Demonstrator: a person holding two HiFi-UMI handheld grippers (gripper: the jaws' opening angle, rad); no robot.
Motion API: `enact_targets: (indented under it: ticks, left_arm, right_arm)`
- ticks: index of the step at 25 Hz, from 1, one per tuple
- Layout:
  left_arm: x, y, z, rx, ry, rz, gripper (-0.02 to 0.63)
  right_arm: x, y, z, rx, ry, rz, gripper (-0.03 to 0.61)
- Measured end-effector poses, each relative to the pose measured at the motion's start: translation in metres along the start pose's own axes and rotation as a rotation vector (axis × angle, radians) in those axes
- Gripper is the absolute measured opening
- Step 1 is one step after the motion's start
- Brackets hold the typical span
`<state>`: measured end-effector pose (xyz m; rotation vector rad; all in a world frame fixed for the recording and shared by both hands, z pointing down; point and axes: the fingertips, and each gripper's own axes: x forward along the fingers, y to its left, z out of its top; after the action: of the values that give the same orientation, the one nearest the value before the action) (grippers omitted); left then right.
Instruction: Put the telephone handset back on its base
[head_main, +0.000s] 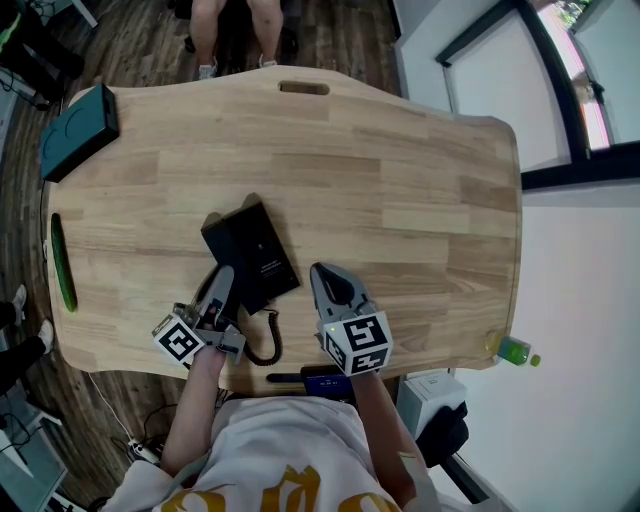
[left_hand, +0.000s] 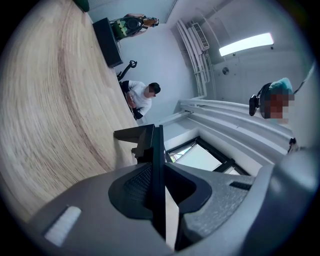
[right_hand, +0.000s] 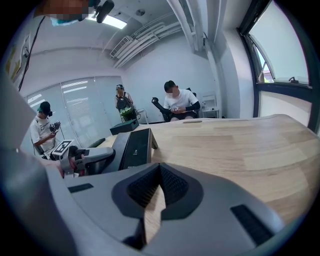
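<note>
The black telephone base (head_main: 262, 255) lies near the table's front edge, seen again in the right gripper view as the base (right_hand: 134, 147). My left gripper (head_main: 222, 280) reaches along the base's left side, rolled onto its side. It is shut on the black handset (left_hand: 156, 145), which shows edge-on between the jaws of the left gripper (left_hand: 158, 172). A coiled black cord (head_main: 268, 340) curls from there toward me. Just right of the base, the right gripper (head_main: 326, 272) rests shut and empty, and the right gripper (right_hand: 159, 169) shows only bare wood below its pads.
A teal box (head_main: 80, 125) sits at the table's far left corner and a green strip (head_main: 62, 262) along its left edge. A green bottle (head_main: 515, 350) stands off the table's right corner. A seated person (right_hand: 177, 102) is at the far side, others stand beyond.
</note>
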<state>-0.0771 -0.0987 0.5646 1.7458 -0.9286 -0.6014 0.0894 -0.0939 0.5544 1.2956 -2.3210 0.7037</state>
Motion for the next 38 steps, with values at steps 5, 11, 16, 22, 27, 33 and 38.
enact_targets:
  ticks: [5, 11, 16, 22, 27, 33, 38]
  left_arm:
    - [0.001, 0.0, 0.0, 0.017, 0.011, 0.016, 0.072]
    - [0.002, 0.002, -0.002, 0.064, 0.059, 0.062, 0.074]
    - [0.003, 0.004, -0.002, 0.07, 0.068, 0.069, 0.074]
    - [0.005, 0.005, -0.002, 0.064, 0.074, 0.083, 0.077]
    - [0.004, 0.005, -0.002, 0.053, 0.07, 0.096, 0.08]
    - [0.004, 0.006, -0.001, 0.071, 0.049, 0.107, 0.08]
    - [0.005, 0.006, -0.001, 0.082, 0.039, 0.12, 0.106]
  right_arm:
    - [0.0, 0.002, -0.001, 0.002, 0.003, 0.005, 0.005]
    - [-0.002, 0.0, -0.001, 0.004, 0.0, 0.003, 0.005]
    - [-0.001, 0.001, -0.002, 0.003, 0.003, 0.008, 0.005]
    - [0.0, 0.002, -0.003, 0.006, 0.003, 0.014, 0.005]
    - [-0.003, 0.002, -0.002, 0.007, 0.002, 0.016, 0.005]
    - [-0.007, 0.003, -0.001, 0.004, -0.003, 0.013, 0.005]
    - [-0.01, 0.003, -0.001, 0.005, -0.006, 0.008, 0.006]
